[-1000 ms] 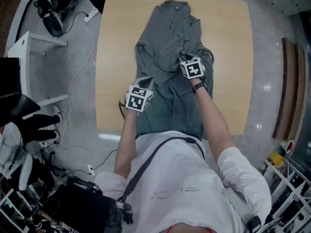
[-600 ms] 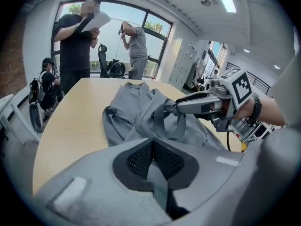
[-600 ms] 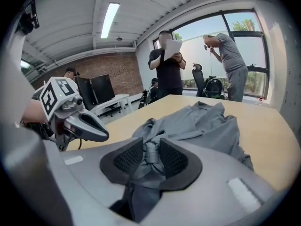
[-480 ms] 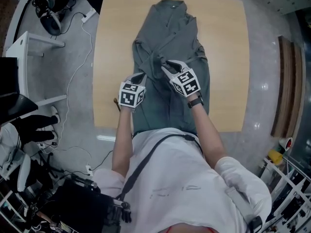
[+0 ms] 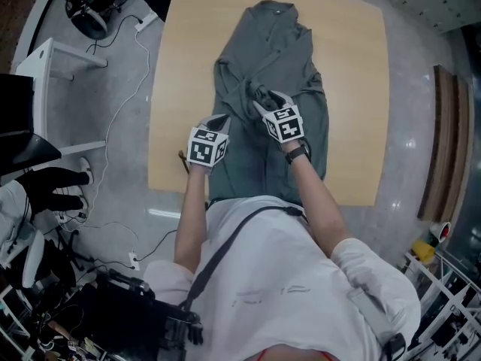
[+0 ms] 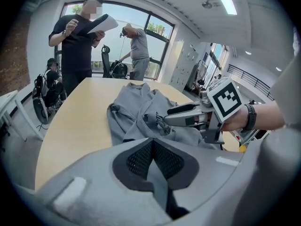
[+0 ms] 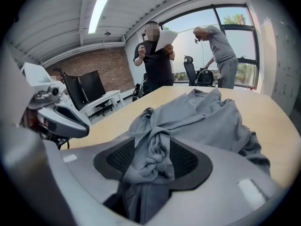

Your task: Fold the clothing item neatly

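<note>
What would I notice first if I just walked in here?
A crumpled grey shirt sprawled down the middle of the wooden table. The right gripper, whose jaws have just been opening, has a knotted bunch of that shirt between them, and the left gripper pinches its edge.

The place reads as an open-plan office or lab: tall windows [image 7: 244,36], a brick wall [image 7: 106,60], monitors [image 7: 89,86] on a white desk [image 7: 107,99], an office chair [image 7: 189,67] and a strip ceiling light [image 7: 97,13] are seen.
</note>
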### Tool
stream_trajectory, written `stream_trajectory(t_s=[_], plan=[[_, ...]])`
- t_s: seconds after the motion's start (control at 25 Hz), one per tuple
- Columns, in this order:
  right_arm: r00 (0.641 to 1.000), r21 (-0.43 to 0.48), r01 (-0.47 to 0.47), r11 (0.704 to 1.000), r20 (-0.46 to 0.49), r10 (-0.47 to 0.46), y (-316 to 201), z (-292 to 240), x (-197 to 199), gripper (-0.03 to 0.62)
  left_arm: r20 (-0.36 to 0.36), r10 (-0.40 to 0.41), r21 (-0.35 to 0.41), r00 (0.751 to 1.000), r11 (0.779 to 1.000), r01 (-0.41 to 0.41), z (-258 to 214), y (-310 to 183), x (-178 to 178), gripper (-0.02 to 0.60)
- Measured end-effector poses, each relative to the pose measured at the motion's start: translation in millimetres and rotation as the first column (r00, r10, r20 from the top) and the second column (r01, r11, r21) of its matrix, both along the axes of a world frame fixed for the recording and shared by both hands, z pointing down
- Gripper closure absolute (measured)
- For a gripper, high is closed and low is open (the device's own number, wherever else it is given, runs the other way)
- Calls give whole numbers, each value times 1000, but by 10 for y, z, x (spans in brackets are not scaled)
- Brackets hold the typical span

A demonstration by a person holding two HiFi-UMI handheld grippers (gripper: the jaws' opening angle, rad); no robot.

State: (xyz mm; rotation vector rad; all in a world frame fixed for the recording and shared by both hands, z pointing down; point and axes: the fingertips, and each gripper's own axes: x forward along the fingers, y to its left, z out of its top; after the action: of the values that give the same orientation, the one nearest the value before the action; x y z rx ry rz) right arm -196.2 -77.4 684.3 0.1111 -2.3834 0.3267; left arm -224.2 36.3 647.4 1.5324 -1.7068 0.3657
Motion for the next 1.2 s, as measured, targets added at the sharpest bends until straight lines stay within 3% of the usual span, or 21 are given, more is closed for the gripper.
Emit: stream_trajectory(t_s=[0.36, 0.56, 0.84, 1.04, 1.2], plan=[[988, -39, -151, 988, -25, 151, 8, -25, 1231, 595, -6, 48, -3, 999, 999, -48, 92, 156, 267, 578], [980, -38, -194, 980, -45, 192, 165, 14, 1711, 595, 13, 49, -20, 999, 999, -49, 184, 418, 421, 578], [940, -9, -332, 943, -79, 331, 192, 36, 2397, 591, 3, 52, -136, 999, 989, -51, 452, 1087, 526, 578], [887, 5, -449, 893, -112, 447, 177, 94, 2907, 536, -38, 28, -190, 999, 981, -34, 638, 1477, 505, 575], [829, -19, -552, 834, -128, 545, 258, 151, 3363, 432, -101, 63, -235, 993, 968, -85, 813, 1769, 666, 504]])
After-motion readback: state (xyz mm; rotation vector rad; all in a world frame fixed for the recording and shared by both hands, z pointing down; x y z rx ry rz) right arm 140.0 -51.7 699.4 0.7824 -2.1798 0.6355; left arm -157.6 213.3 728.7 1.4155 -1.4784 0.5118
